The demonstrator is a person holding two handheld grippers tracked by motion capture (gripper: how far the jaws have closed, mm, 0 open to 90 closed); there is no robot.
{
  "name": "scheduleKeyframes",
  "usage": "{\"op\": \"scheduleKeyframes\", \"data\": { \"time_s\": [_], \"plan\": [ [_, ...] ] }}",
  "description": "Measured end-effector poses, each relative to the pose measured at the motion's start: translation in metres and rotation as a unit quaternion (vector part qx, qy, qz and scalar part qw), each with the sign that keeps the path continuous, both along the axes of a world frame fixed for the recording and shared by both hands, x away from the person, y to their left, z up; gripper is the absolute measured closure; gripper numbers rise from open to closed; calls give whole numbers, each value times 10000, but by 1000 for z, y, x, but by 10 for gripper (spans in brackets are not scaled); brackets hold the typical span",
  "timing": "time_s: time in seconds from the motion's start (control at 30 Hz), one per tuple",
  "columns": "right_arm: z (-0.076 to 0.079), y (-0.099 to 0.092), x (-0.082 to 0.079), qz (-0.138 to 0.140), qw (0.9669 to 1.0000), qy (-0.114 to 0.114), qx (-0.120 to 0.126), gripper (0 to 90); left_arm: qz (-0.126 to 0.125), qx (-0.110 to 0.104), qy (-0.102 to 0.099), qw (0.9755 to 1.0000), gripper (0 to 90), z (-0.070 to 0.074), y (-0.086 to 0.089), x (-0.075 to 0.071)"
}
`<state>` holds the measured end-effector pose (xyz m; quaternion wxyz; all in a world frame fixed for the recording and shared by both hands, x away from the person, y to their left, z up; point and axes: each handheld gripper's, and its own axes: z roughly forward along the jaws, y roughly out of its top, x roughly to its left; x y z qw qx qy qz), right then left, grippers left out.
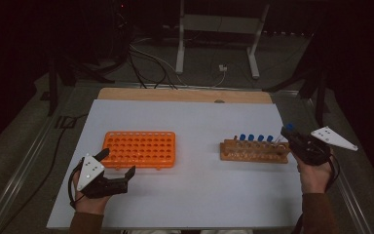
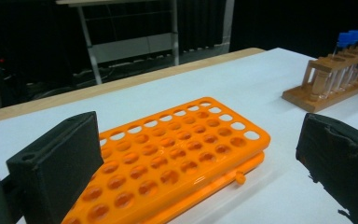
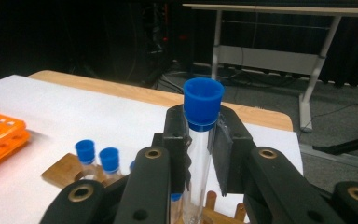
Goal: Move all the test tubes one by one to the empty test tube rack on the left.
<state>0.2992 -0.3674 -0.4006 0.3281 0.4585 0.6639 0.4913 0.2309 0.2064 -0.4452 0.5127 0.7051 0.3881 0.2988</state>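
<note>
Blue-capped tube (image 3: 200,135) between right gripper (image 3: 199,154) jaws

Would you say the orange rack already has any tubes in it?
No, every hole of the orange rack that is in view stands empty.

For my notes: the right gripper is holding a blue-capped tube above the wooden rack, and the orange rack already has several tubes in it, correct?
Not quite. The right gripper does hold a blue-capped tube above the wooden rack, but the orange rack is empty, as the left gripper view shows.
</note>
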Motion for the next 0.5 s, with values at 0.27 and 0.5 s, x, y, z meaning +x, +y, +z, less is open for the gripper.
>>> {"op": "scheduleKeyframes", "data": {
  "time_s": [0.27,0.5],
  "plan": [
    [0,6,-7,216,9997,110,85,770,-206,-59,125,9997,7,7,-19,14],
    [0,19,-7,470,9987,157,103,770,-437,-58,82,9990,7,11,-37,29]
  ]
}}
